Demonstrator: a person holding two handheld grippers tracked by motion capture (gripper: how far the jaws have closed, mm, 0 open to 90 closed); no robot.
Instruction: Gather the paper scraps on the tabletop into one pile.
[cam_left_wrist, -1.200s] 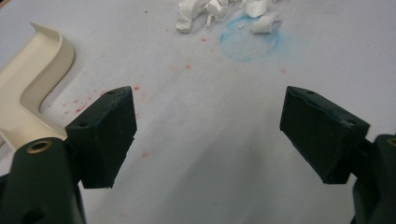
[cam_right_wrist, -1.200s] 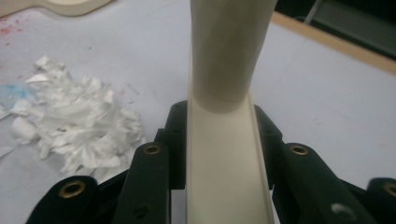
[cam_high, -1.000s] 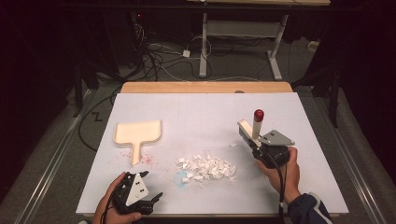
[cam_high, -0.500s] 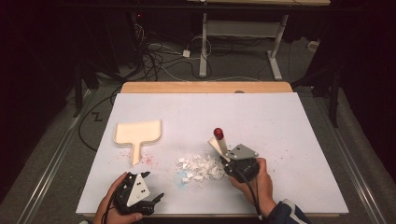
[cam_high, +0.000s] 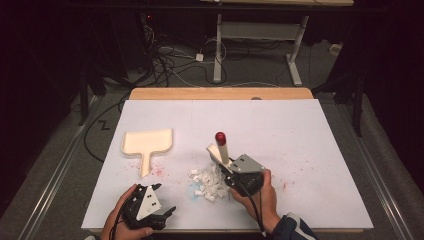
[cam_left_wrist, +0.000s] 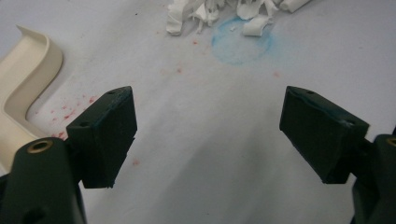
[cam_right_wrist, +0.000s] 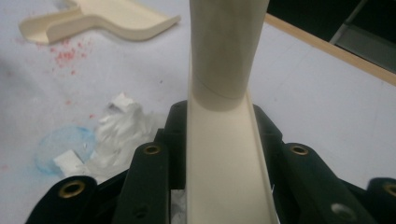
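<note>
Where paper scraps (cam_high: 207, 181) lie mid-counter, right tool (cam_high: 225, 165) clenches the brush (cam_high: 220, 147); left tool (cam_high: 159, 200) released; far counter (cam_high: 280, 120) open.

dustpans: one (cam_high: 148, 142), left of the paper pile
brushes: one (cam_high: 221, 149), beside the pile
paper piles: one (cam_high: 207, 182)

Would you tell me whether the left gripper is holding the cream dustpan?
No, in the left gripper view the left gripper has its jaws wide apart over bare table, with the dustpan off to one side, untouched.
</note>
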